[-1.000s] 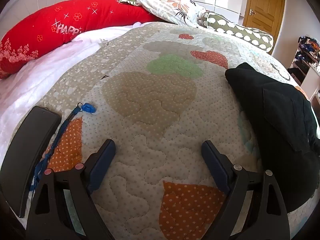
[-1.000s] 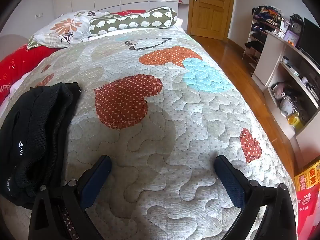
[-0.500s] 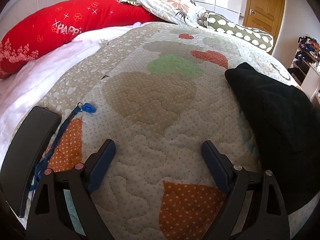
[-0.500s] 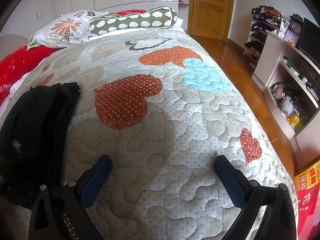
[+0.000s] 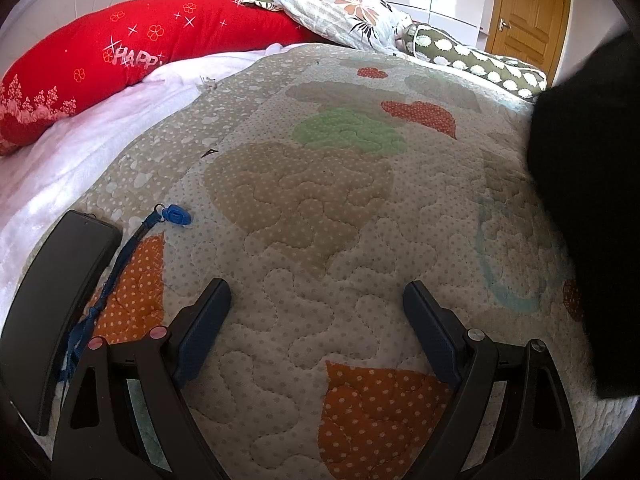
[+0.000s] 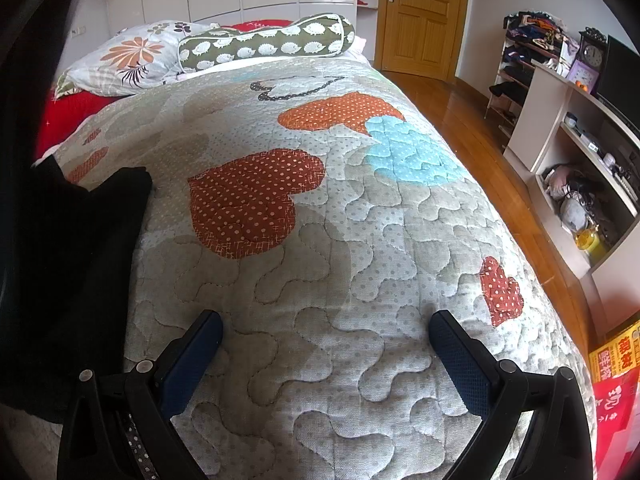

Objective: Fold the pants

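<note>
Gaping wide and empty, each tool, left [image 5: 316,300] and right [image 6: 326,330], hangs over the quilt [image 6: 360,240].

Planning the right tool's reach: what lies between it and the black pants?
Only bare quilt. In the right wrist view the open right tool has the black pants just left of its left finger, nothing between.

- The pants [image 6: 68,264] lie on the quilt [image 6: 320,280], between the two grippers.
- The left gripper [image 5: 316,308] hovers over the quilt, left of the pants; the right gripper [image 6: 326,342] hovers right of them.
- A phone [image 5: 56,300] and a lanyard [image 5: 120,264] lie at the left gripper's left.
- Pillows [image 6: 264,44] sit at the bed's far end.
- Shelves [image 6: 580,160] stand right of the bed.
</note>
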